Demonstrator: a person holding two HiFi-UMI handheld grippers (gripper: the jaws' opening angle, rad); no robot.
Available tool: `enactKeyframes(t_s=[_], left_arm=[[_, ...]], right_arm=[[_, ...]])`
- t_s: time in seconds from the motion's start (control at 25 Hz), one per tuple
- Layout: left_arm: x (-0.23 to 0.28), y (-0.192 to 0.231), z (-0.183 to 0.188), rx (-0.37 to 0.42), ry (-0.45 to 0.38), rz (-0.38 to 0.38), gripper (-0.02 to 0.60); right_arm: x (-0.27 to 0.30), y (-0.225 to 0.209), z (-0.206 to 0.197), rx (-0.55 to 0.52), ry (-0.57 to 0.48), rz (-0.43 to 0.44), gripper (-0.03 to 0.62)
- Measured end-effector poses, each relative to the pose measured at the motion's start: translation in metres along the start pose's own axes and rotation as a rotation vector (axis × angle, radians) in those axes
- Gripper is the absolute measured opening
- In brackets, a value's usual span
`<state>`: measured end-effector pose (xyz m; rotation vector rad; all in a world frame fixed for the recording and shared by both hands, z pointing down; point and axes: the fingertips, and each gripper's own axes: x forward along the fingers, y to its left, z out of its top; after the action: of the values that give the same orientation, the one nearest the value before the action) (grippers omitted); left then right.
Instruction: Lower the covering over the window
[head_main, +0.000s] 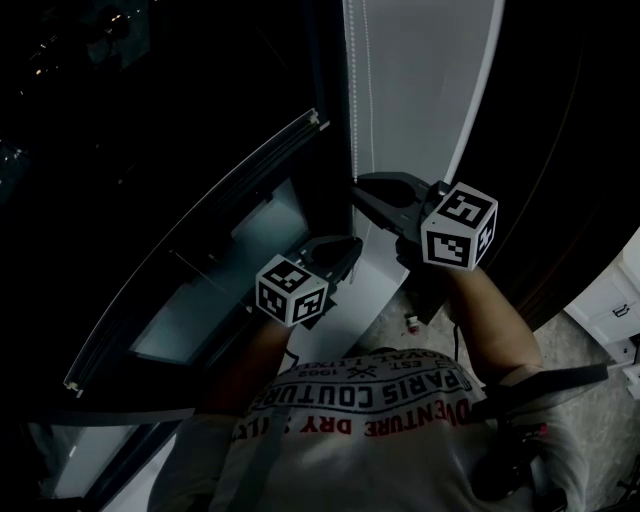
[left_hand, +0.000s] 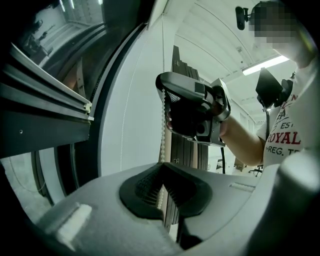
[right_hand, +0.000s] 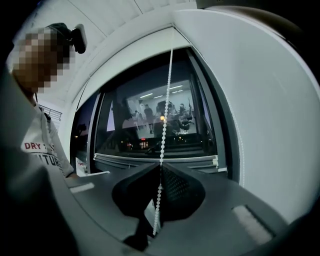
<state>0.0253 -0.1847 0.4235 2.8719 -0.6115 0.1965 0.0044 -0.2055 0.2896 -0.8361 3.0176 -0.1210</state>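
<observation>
A white bead chain (head_main: 355, 100) hangs down the white window jamb (head_main: 420, 80), beside the dark window pane (head_main: 150, 120). My right gripper (head_main: 358, 190) grips the chain higher up, and my left gripper (head_main: 350, 245) is just below it. In the left gripper view the chain (left_hand: 162, 125) runs down into my left gripper (left_hand: 161, 182), whose jaws are shut on it; the right gripper (left_hand: 192, 107) is above. In the right gripper view the chain (right_hand: 165, 125) passes through my right gripper (right_hand: 160, 172), also shut on it. The covering's pale bottom rail (right_hand: 160, 160) crosses the pane.
The rail with its white end cap (left_hand: 89, 107) slants across the glass (head_main: 200, 250). A dark panel (head_main: 560, 150) stands right of the jamb. White furniture (head_main: 610, 310) sits on the floor at the lower right. The person's printed shirt (head_main: 370, 400) fills the bottom.
</observation>
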Motion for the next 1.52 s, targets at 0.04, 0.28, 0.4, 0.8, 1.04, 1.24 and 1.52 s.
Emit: enactKeyframes(t_s=[0.04,0.28,0.4,0.8,1.04,1.24,1.52], left_arm=[[0.000,0.000,0.000,0.001,-0.001,0.001,0.008],[0.001,0.004,-0.002,0.004,-0.001,0.013,0.008],[0.003,0.006,-0.013,0.026,0.036,0.024,0.007],[0.010,0.013,-0.067,-0.038,0.069,0.003,0.008],[0.011,0.013,-0.096,-0.087,0.106,-0.017,0.008],[0.008,0.018,-0.135,-0.116,0.196,-0.006,0.008],[0.005,0.016,-0.160,-0.145,0.231,-0.005,0.009]], right_arm=[[-0.001,0.000,0.000,0.003,-0.006,-0.001,0.009],[-0.005,-0.002,0.001,0.032,-0.050,-0.006,0.008],[-0.004,-0.002,-0.012,0.010,-0.017,-0.007,0.008],[-0.003,-0.013,-0.069,0.071,0.047,-0.043,0.008],[0.001,-0.012,-0.101,0.080,0.101,-0.037,0.008],[0.006,-0.011,-0.140,0.136,0.160,-0.044,0.008],[0.010,-0.004,-0.165,0.177,0.186,-0.039,0.008]])
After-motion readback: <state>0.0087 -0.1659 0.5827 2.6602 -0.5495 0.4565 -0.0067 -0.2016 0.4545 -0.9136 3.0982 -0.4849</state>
